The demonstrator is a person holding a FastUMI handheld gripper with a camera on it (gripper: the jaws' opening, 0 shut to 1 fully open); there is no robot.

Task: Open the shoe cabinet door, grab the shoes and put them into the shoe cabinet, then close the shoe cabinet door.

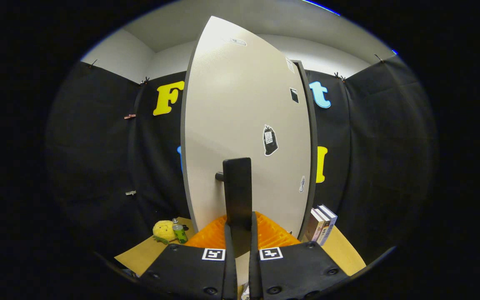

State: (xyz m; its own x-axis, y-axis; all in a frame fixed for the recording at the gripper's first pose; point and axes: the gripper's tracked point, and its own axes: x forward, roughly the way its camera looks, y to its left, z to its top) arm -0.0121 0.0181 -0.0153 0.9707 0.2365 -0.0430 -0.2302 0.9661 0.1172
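The hand-held gripper (240,233) is clamped on the dark upright handle (237,191) of the shoe cabinet door (244,125), both fingers pressing its lower end. The door is pale, glossy, dark-edged, with several small stickers on it, and it stands just ahead of the fingers. Orange pads show on the fingers' inner sides. On the counter (140,254), a yellow plush toy (163,231) and a small green bottle (179,233) sit near its left edge; books (322,225) stand toward its right edge.
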